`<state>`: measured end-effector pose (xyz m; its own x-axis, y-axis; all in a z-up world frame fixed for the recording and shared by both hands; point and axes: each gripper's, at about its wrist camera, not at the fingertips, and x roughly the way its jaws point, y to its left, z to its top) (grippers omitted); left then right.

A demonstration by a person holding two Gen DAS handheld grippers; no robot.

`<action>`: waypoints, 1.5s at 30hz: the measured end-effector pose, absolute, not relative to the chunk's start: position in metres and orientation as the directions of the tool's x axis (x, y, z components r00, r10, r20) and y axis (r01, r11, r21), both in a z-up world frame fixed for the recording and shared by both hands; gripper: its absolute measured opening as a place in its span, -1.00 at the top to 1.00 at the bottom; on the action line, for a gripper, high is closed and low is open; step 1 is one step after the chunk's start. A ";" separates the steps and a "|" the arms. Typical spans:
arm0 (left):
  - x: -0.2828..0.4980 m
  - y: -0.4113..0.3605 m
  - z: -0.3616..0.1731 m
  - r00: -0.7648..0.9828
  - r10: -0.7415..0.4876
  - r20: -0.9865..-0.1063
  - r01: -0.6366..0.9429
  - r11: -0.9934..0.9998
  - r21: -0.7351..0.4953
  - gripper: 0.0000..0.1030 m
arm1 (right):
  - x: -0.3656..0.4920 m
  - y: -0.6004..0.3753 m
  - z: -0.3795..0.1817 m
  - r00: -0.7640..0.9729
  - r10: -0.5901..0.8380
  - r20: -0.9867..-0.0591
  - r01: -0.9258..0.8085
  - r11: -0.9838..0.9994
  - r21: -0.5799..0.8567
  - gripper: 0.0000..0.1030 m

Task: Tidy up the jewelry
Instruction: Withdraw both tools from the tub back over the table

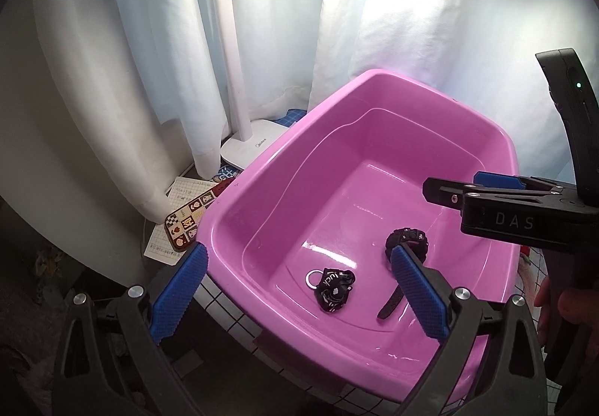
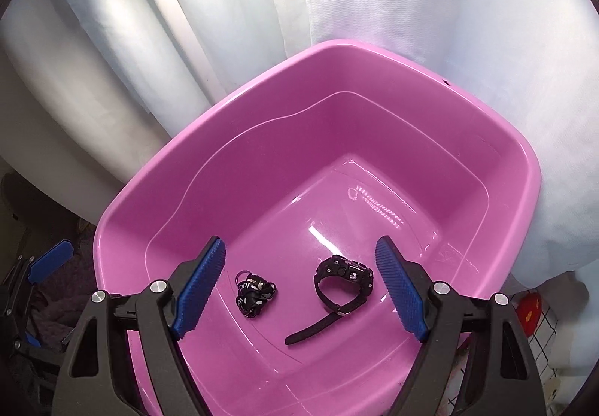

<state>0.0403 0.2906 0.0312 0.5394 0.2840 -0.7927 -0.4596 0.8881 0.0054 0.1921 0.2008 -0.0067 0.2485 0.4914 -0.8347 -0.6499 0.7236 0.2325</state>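
Observation:
A pink plastic tub (image 1: 269, 161) (image 2: 157, 176) stands on the table. On its floor lie a black wristwatch (image 2: 342, 279) (image 1: 406, 240) with its strap stretched out and a bunched black lanyard with a metal ring (image 2: 252, 292) (image 1: 333, 287). My left gripper (image 1: 299, 288) is open and empty over the tub's near left rim. My right gripper (image 2: 301, 290) is open and empty above the tub, the watch and lanyard between its fingers. The right gripper also shows side-on in the left wrist view (image 1: 468, 187).
A white desk lamp (image 1: 249, 142) stands behind the tub at the left, next to a patterned tin (image 1: 189, 221) on paper sheets. White curtains (image 1: 149, 41) hang close behind. A grid-pattern cloth (image 1: 224, 303) covers the table. A red object (image 2: 528, 311) lies at the right.

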 end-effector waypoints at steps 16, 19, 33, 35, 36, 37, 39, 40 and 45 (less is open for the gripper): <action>-0.005 0.204 0.057 0.726 0.113 -0.678 -0.187 0.982 -0.037 -0.88 | 0.086 0.015 0.018 0.563 0.428 -0.707 -0.390 0.892 0.229 -0.53; -0.003 0.176 0.051 0.730 0.024 -0.683 -0.091 0.994 -0.062 -0.88 | 0.059 -0.043 0.006 0.597 0.345 -0.724 -0.278 0.936 0.217 -0.53; -0.033 0.043 0.000 0.660 -0.157 -0.735 0.105 0.988 -0.117 -0.88 | -0.058 -0.260 -0.040 0.605 0.086 -0.792 0.081 0.982 0.169 -0.53; -0.043 0.027 -0.011 0.644 -0.145 -0.751 0.087 0.989 -0.117 -0.88 | -0.066 -0.276 -0.053 0.594 0.105 -0.798 0.059 0.983 0.173 -0.53; -0.048 0.018 -0.018 0.637 -0.131 -0.760 0.070 0.991 -0.112 -0.88 | -0.069 -0.283 -0.060 0.584 0.116 -0.803 0.043 0.984 0.174 -0.53; -0.055 0.009 -0.024 0.629 -0.110 -0.769 0.047 0.994 -0.103 -0.88 | -0.070 -0.287 -0.066 0.570 0.125 -0.812 0.030 0.985 0.172 -0.53; -0.065 -0.007 -0.038 0.605 -0.083 -0.792 0.009 0.995 -0.097 -0.88 | -0.075 -0.297 -0.078 0.553 0.152 -0.819 -0.006 0.984 0.179 -0.53; -0.071 -0.014 -0.046 0.596 -0.072 -0.800 -0.009 0.995 -0.096 -0.88 | -0.077 -0.301 -0.084 0.547 0.167 -0.820 -0.031 0.983 0.180 -0.53; -0.102 -0.049 -0.082 0.552 -0.002 -0.834 -0.091 0.994 -0.063 -0.88 | -0.080 -0.313 -0.115 0.500 0.237 -0.833 -0.150 0.971 0.186 -0.53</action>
